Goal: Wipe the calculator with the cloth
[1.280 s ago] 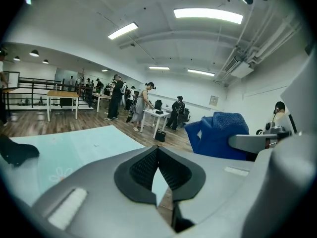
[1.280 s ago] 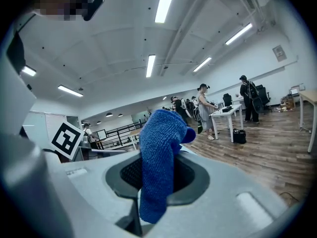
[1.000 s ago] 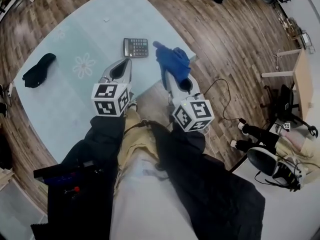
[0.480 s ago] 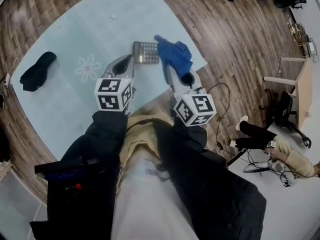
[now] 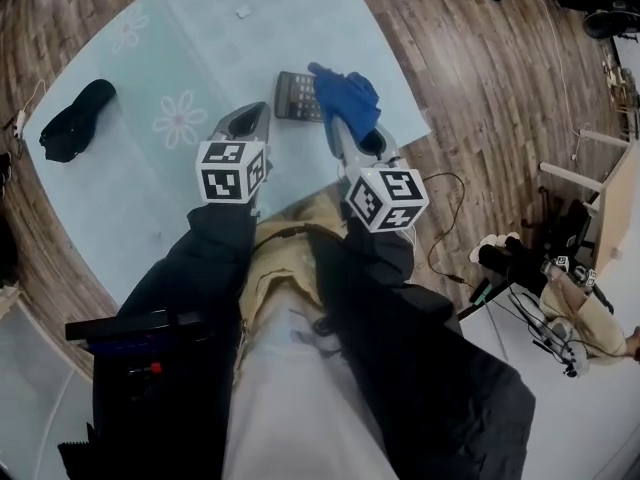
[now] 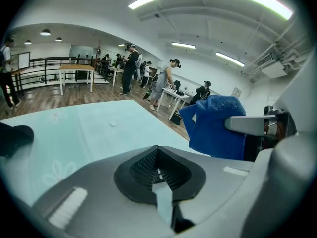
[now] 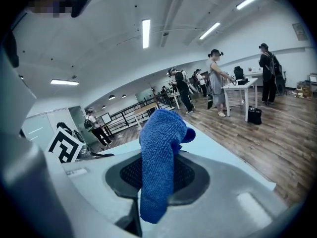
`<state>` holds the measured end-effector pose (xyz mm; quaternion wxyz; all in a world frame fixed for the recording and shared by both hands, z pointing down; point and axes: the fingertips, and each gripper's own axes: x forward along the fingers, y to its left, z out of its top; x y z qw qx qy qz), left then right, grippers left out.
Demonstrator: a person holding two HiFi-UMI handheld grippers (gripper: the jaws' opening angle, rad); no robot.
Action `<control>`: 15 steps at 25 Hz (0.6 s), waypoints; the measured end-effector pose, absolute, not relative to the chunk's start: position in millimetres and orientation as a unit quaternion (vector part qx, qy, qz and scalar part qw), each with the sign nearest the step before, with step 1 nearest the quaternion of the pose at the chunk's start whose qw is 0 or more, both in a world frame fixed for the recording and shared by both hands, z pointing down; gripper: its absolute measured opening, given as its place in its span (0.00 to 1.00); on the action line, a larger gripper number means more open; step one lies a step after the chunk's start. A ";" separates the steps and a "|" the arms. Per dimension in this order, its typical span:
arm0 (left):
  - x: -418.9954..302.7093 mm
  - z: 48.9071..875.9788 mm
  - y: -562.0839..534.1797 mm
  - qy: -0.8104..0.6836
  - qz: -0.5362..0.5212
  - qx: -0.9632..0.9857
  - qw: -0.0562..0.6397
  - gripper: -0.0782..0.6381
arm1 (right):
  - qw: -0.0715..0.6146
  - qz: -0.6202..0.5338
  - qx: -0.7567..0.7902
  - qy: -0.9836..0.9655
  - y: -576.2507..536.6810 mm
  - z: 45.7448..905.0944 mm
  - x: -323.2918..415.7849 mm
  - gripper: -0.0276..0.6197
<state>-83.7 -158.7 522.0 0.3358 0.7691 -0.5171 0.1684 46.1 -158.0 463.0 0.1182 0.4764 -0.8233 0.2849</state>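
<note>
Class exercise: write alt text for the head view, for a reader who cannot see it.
The right gripper holds a blue cloth at the right edge of a calculator on a pale green mat. The left gripper hangs alongside.

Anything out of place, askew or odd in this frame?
Nothing is damaged or spilled. A small white scrap lies stray on the mat; the calculator sits skewed near its edge, its right end hidden by the cloth held in the right tongs.

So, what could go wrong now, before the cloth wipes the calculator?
The calculator lies loose on the mat, and the shut left claw does not hold it, so a wipe may push it away.
The cloth is bunched in the right claw, so the claw itself could scrape the calculator.
</note>
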 end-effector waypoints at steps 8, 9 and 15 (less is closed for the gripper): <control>-80.4 555.0 -165.2 -0.517 0.206 0.745 0.369 0.10 | 0.161 0.324 0.453 -0.815 -170.5 503.3 45.1 0.19; -79.9 559.4 -165.8 -0.518 0.208 0.741 0.373 0.10 | 0.167 0.329 0.452 -0.812 -170.9 510.3 46.5 0.19; -77.9 582.4 -169.1 -0.519 0.221 0.725 0.395 0.10 | 0.200 0.350 0.446 -0.799 -181.7 549.8 55.9 0.19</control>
